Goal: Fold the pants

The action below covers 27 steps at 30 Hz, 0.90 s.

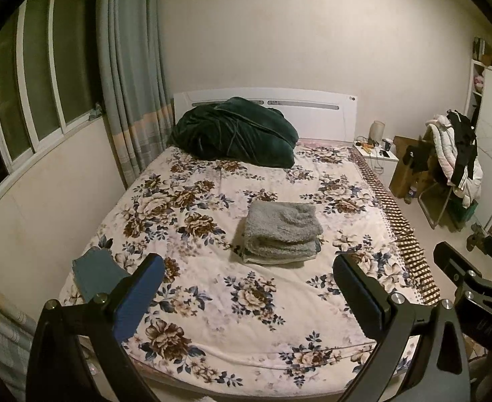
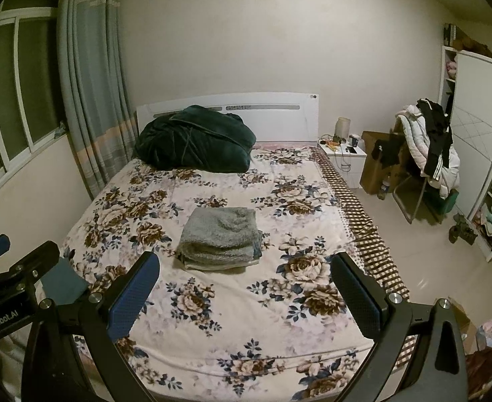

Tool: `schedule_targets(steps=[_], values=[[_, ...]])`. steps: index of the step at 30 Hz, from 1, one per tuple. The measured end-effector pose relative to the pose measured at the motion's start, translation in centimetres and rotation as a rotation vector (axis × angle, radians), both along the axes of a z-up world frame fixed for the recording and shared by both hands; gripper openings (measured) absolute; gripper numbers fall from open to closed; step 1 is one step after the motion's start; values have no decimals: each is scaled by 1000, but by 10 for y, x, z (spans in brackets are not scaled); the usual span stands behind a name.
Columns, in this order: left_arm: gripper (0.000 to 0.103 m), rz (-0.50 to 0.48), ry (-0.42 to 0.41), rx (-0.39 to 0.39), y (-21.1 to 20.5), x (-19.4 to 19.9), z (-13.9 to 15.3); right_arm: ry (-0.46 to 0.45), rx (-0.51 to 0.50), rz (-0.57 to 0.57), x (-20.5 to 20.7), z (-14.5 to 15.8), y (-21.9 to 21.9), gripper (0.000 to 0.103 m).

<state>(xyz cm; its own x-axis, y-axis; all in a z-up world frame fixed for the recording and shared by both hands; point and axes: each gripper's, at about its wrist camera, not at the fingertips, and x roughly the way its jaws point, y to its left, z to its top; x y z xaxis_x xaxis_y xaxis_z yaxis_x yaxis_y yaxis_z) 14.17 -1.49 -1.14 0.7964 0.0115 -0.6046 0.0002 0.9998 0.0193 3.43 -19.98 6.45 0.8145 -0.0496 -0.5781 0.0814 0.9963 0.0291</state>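
The grey fleecy pants [image 1: 281, 232] lie folded in a neat stack in the middle of the floral bed [image 1: 212, 301]; they also show in the right wrist view [image 2: 220, 238]. My left gripper [image 1: 247, 269] is open and empty, held above the bed's foot, short of the pants. My right gripper [image 2: 244, 269] is open and empty too, beside it, also short of the pants. The right gripper's body shows at the left wrist view's right edge [image 1: 473, 278]; the left one shows at the right wrist view's left edge [image 2: 8, 278].
A dark green blanket [image 1: 234, 132] is heaped at the white headboard. A blue-grey cloth [image 1: 95, 273] lies at the bed's near left corner. A nightstand [image 1: 376, 155], a chair piled with clothes [image 1: 453, 157] and a wardrobe [image 2: 477, 140] stand to the right. Curtains [image 1: 128, 67] hang left.
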Motion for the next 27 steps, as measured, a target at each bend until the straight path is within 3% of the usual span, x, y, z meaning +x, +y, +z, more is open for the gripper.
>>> schedule_targets(steps=[27], values=[[103,4,-3,-2,-3,-4,7,2,3,22,-3,2,-1,103]])
